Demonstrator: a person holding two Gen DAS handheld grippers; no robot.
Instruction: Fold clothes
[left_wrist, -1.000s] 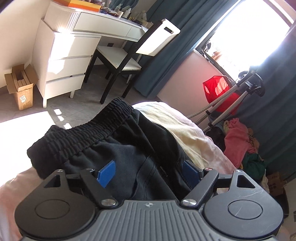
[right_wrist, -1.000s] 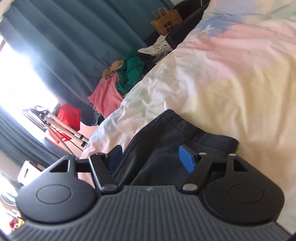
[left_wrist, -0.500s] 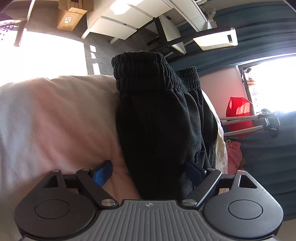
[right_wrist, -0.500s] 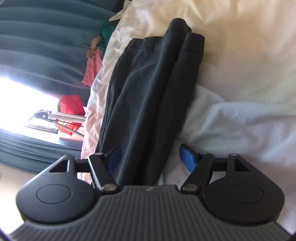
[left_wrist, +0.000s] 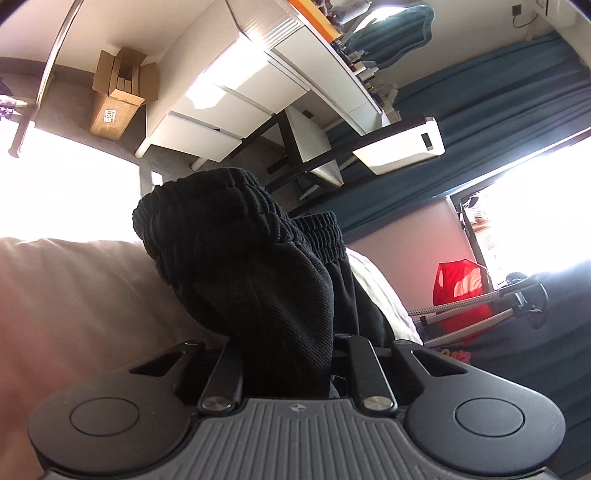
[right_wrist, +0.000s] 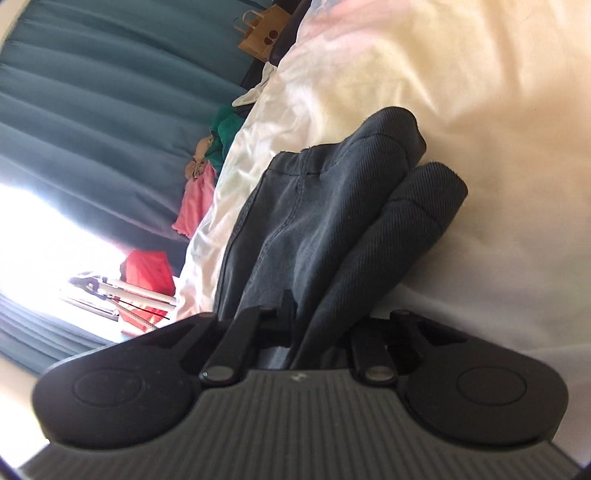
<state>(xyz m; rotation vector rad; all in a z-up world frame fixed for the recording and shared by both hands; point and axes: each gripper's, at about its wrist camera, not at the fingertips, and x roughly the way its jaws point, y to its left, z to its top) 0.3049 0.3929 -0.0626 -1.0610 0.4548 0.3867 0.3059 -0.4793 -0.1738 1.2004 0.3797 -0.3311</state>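
Fabric is bunching between the left gripper (left_wrist: 286, 354), which is pinching the shorts (left_wrist: 251, 266) near their waistband on the bed (left_wrist: 74, 295). Beyond, the right gripper (right_wrist: 314, 325) is clamping the shorts' hem (right_wrist: 417, 206) near the mattress edge.

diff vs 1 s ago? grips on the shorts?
Both sets of jaws were open around the shorts and have since closed: left gripper pinches the fabric near the waistband end, right gripper the hem end. Both wrists rolled. The shorts remain on the bed.
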